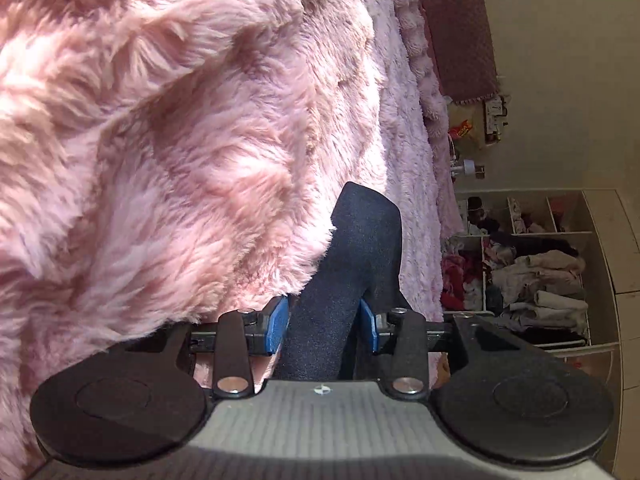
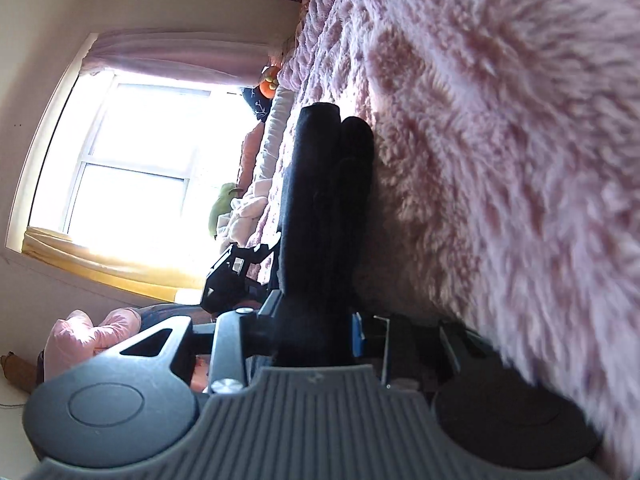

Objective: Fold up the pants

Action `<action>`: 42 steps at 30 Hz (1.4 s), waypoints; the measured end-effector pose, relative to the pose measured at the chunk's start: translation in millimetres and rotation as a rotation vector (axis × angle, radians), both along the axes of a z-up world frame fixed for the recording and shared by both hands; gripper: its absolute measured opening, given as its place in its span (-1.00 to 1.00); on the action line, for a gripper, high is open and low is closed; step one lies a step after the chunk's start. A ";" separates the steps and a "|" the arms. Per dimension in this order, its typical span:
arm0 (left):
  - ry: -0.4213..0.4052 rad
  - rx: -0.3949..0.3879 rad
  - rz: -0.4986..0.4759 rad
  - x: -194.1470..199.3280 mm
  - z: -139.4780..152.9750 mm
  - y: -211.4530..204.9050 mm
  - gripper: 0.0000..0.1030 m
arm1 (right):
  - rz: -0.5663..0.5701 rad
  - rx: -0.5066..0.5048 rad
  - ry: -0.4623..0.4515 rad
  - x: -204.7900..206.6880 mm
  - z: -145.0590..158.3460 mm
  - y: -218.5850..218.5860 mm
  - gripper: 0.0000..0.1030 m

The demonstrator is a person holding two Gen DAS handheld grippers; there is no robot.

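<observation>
Pants: dark pants (image 1: pixel 352 264) lie on the furry pink blanket (image 1: pixel 160 140), with an end running back into each of your grippers.
Left gripper: your left gripper (image 1: pixel 323 322) has its blue pads spread. The cloth passes between them, and a dark gap shows on the right pad's side.
Right gripper: your right gripper (image 2: pixel 316 328) has the pants (image 2: pixel 320 208) filling its mouth. Only one blue pad (image 2: pixel 357 332) shows, with cloth against it. The other finger is hidden, so I cannot tell whether it is pinching.
Edges nearby: in the left view, a raised fold of blanket hangs over the left finger and covers the near left side of the pants.
Room on the bed: in both views, bare blanket (image 2: pixel 500 140) stretches on beyond the pants' far end.
Pants' shape: the right view shows the cloth doubled into two stacked rolls. The left view shows one flat strip with a rounded end.
Only in the left view: past the bed's edge stands a white cubby shelf (image 1: pixel 540 264) stuffed with clothes. A quilted maroon cushion (image 1: pixel 452 20) sits at the far end.
Only in the right view: beyond the bed's other edge are a bright window (image 2: pixel 140 160), a pale curtain (image 2: pixel 180 56), a green soft toy (image 2: pixel 222 208) and, low down, a pink cushion (image 2: pixel 88 336).
</observation>
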State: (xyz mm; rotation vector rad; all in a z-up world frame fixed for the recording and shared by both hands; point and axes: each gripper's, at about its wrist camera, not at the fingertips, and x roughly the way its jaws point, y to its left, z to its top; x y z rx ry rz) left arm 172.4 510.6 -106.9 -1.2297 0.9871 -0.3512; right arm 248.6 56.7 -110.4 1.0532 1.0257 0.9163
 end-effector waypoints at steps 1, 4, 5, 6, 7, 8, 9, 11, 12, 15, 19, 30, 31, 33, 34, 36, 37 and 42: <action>0.023 0.031 0.046 -3.3 4.0 10.5 0.07 | 0.014 -0.041 -0.026 -4.4 8.0 -8.2 -0.25; 0.078 0.240 0.179 -21.2 35.2 8.9 0.29 | 0.034 -0.199 -0.094 -21.9 31.3 -25.1 -0.18; 0.105 0.315 0.223 -28.5 48.3 6.9 0.30 | 0.032 -0.239 -0.111 -28.3 38.1 -31.7 -0.14; 0.125 0.379 0.256 -35.3 60.0 3.3 0.30 | 0.023 -0.273 -0.126 -34.6 45.5 -37.9 -0.07; 0.125 0.490 0.291 -46.5 77.5 -2.7 0.30 | 0.002 -0.301 -0.147 -42.1 56.2 -43.8 -0.05; 0.103 0.594 0.325 -60.1 93.2 -5.8 0.30 | -0.020 -0.311 -0.163 -48.9 64.3 -49.6 -0.05; 0.077 0.689 0.348 -74.5 108.4 -9.6 0.30 | -0.041 -0.314 -0.180 -57.3 72.3 -56.7 -0.05; 0.035 0.854 0.356 -91.4 140.3 -40.6 0.46 | -0.059 -0.361 -0.213 -80.7 91.2 -70.1 -0.04; 0.029 0.940 0.361 -96.6 154.8 -63.7 0.47 | -0.062 -0.400 -0.232 -86.1 99.6 -70.5 -0.04; -0.001 1.093 0.402 -122.3 182.3 -127.4 0.48 | -0.071 -0.544 -0.337 -123.0 127.6 -70.5 -0.04; -0.063 1.111 0.340 -146.9 189.2 -197.8 0.65 | -0.042 -0.515 -0.412 -158.5 152.2 -72.8 0.04; -0.088 1.148 0.263 -194.9 171.9 -335.5 0.65 | -0.004 -0.782 -0.533 -206.2 171.2 -43.6 0.03; -0.082 1.143 0.245 -196.3 168.6 -341.2 0.64 | -0.002 -0.783 -0.530 -207.6 169.3 -45.0 0.03; -0.063 1.138 0.232 -198.2 161.2 -350.6 0.63 | 0.002 -0.789 -0.530 -210.6 167.0 -47.1 0.03; -0.053 1.139 0.227 -200.1 158.3 -355.7 0.63 | 0.002 -0.791 -0.535 -211.6 165.6 -47.1 0.03; -0.037 1.129 0.238 -201.8 154.8 -358.8 0.62 | 0.011 -0.810 -0.551 -214.7 165.7 -47.5 0.03; -0.029 1.122 0.239 -203.5 154.0 -360.4 0.62 | 0.011 -0.817 -0.561 -216.6 165.8 -48.4 0.03; 0.003 1.121 0.254 -209.1 152.8 -362.1 0.62 | 0.016 -0.823 -0.564 -219.2 163.3 -49.9 0.03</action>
